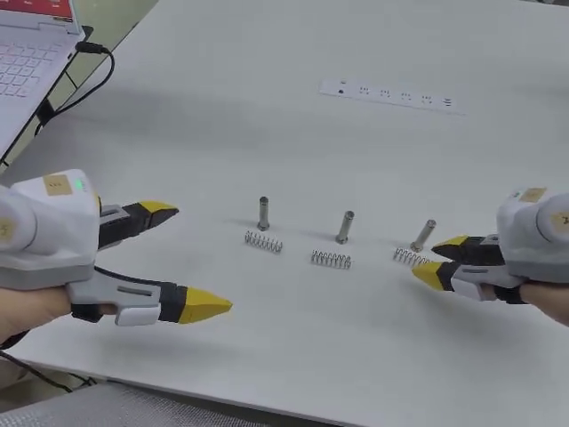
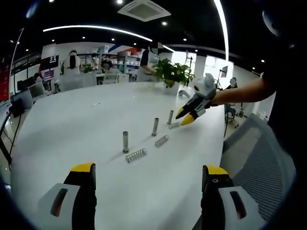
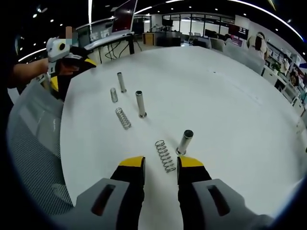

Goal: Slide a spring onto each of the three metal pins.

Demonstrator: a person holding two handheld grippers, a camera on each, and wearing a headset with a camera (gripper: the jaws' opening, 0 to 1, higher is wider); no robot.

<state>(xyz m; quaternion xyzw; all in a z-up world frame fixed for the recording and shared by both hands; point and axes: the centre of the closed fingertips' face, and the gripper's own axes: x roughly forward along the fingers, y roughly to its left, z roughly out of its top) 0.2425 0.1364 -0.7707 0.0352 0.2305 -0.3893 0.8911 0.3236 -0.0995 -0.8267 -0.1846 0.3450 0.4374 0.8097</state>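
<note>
Three metal pins are standing on end in a row across the white worktop, appearing in the head view as the left pin, the middle pin and the right pin. A spring is lying flat just in front of each, beside its pin rather than around it: the left spring, the middle spring and the right spring. The right tool is hanging low over the worktop with its yellow-tipped jaws standing a little apart. In the right gripper view the near end of the right spring is lying at the gap between the tips, and whether a tip is touching it cannot be told. The left tool is hovering well to the left of the left pin, its jaws spread wide and holding nothing. A laptop is sitting at the far left corner, and a power strip is lying farther back.
</note>
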